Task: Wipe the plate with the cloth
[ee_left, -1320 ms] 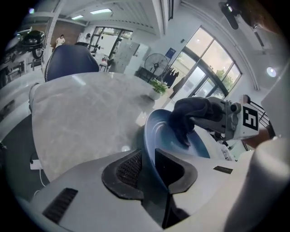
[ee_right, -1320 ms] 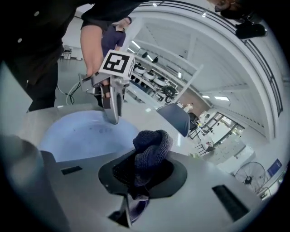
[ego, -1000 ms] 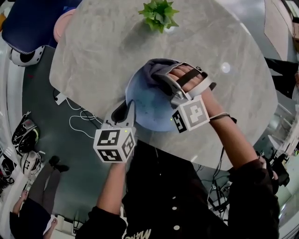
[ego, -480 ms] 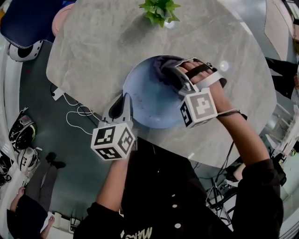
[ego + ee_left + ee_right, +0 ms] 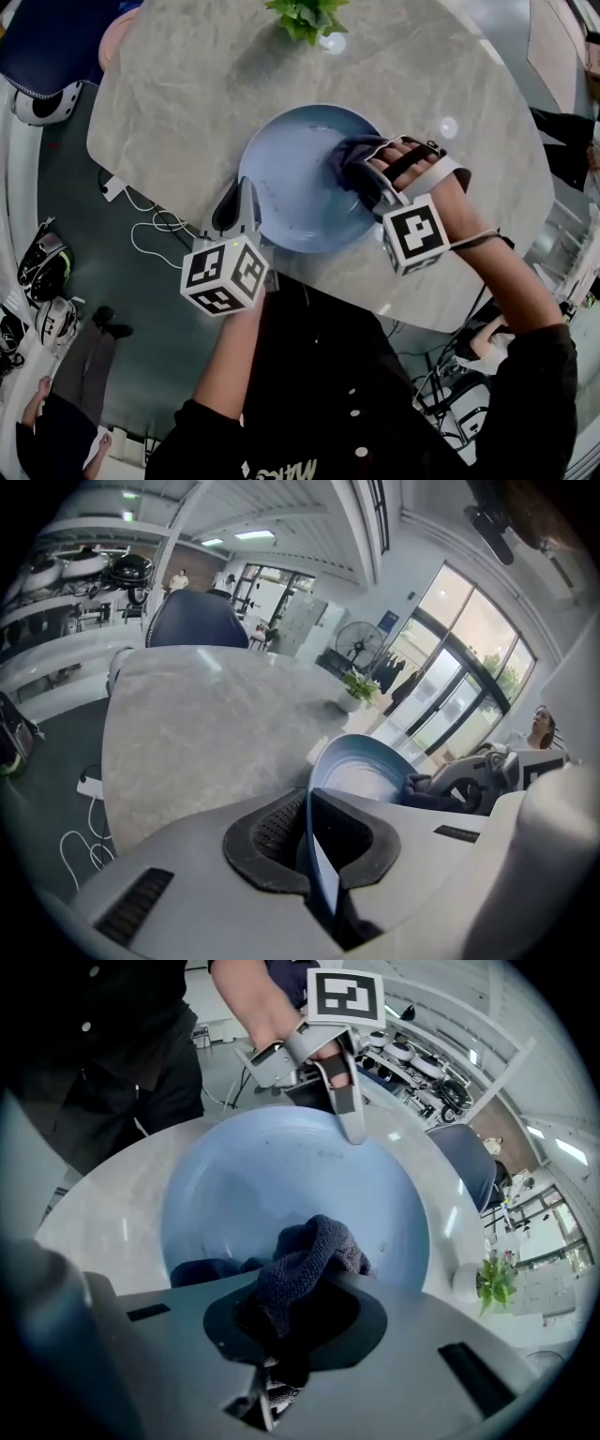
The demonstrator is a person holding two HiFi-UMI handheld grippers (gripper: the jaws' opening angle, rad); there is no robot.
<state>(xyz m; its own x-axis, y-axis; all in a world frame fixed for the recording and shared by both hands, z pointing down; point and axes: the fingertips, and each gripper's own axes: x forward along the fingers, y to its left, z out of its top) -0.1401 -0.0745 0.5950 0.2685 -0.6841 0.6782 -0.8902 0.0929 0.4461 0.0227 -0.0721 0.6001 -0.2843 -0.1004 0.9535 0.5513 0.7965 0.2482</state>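
Since a second ago the cloth [image 5: 349, 161] has swept across the plate [image 5: 286, 178] from its far rim to its right side, bunched in the pinching jaws of the right gripper [image 5: 367, 183]. The left gripper [image 5: 242, 204] is clamped on the plate's near-left rim, steadying it on the table [image 5: 187, 84]. Wiping looks midway; the next move probably calls for dragging the cloth across the centre with downward pressure.

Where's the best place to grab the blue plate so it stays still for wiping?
The thin near rim, coming in over the table edge. The plate is wide and shallow, so only its rim fits between jaws. The left tool grips it there, away from the cloth.
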